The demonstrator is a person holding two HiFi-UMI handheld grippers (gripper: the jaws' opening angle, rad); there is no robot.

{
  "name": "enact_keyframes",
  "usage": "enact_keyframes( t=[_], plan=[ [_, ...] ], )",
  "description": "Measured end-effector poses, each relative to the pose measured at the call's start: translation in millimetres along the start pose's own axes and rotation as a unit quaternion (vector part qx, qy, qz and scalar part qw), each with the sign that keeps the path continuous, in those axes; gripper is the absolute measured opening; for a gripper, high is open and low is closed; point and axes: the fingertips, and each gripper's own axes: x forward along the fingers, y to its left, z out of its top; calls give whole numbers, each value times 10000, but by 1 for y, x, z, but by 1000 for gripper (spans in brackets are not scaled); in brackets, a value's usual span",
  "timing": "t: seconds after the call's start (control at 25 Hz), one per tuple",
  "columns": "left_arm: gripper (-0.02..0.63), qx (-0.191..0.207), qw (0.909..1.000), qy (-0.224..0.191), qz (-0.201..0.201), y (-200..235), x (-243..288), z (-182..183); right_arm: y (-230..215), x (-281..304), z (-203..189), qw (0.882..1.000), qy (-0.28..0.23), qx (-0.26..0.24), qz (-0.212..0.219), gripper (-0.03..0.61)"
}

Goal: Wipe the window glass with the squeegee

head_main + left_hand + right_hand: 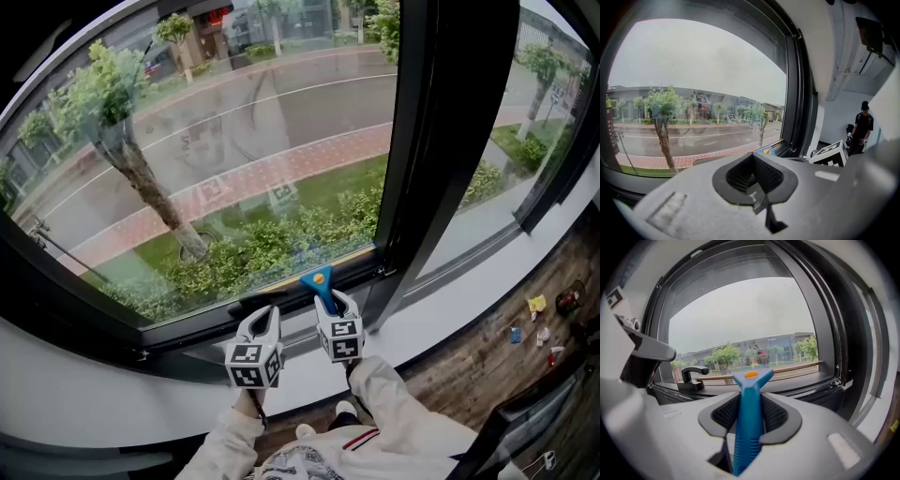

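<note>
**Head view.** The right gripper [330,305] was clamped on the blue plastic squeegee with an orange stud [322,281]. The squeegee's head sat at the 6 o'clock edge of the large clear window glass [234,141], just beside the black metal frame [412,187]. The left gripper [265,317], jaws together and empty, hung at the squeegee's 9 o'clock. No suds or streaks showed, so progress was uncertain; most wiping probably remained. A white sill [75,375] ran below, with wood-plank floor [469,361] at 4 o'clock.

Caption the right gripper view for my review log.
Right gripper clamps the blue squeegee, its blade low against the window glass.
</note>
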Motion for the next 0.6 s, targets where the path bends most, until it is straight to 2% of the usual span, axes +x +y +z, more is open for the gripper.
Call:
enact_keyframes(
  t=[0.32, 0.6],
  plan=[
    [0, -75, 9999, 50, 108, 0, -4, -11, 3, -11, 18, 9997, -227, -25, -2, 141],
    [0, -120, 9987, 24, 494, 9, -28, -21, 7, -19, 45, 9990, -343, -287, -4, 141]
  ],
)
